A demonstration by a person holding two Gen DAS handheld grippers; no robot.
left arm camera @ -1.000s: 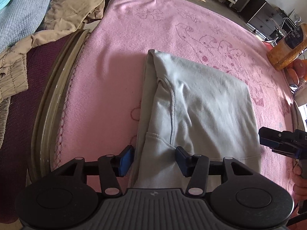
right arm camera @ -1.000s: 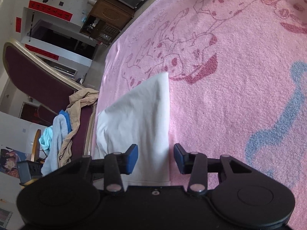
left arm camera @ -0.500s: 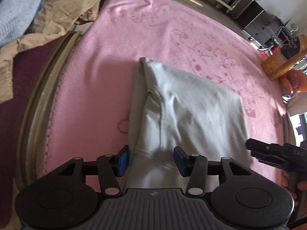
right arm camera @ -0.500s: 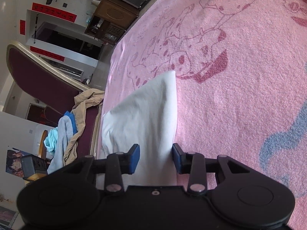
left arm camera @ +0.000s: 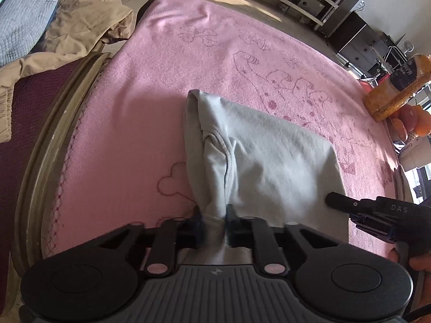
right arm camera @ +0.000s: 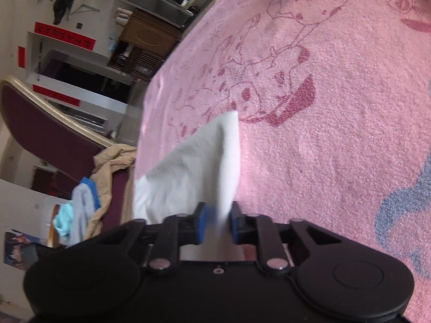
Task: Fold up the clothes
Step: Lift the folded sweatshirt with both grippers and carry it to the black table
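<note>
With the white garment [left arm camera: 269,161] laid folded on the pink blanket [left arm camera: 161,80], both claws are clamped on its near edge: the left claw [left arm camera: 214,223] has just been closing and now pinches a bunched fold at the near left corner, cloth pulled taut between the pads; the right claw [right arm camera: 217,222] has likewise just been closing and now grips the near right corner, fabric gathered between its blue pads [right arm camera: 200,223]. The garment is seen running away from both claws toward a rounded far end, seam [left arm camera: 229,158] visible on the left half. In the left wrist view the right claw shows at the garment's right edge, a hand [left arm camera: 412,258] below it. Left of the garment a wide strip of bare blanket is left, bounded by the curved chair frame [left arm camera: 48,140], beyond which beige [left arm camera: 80,27] and blue clothes [left arm camera: 24,13] are piled. Beyond the far end and to the right, open blanket is available; an orange container [left arm camera: 393,91] stands at the far right edge.
</note>
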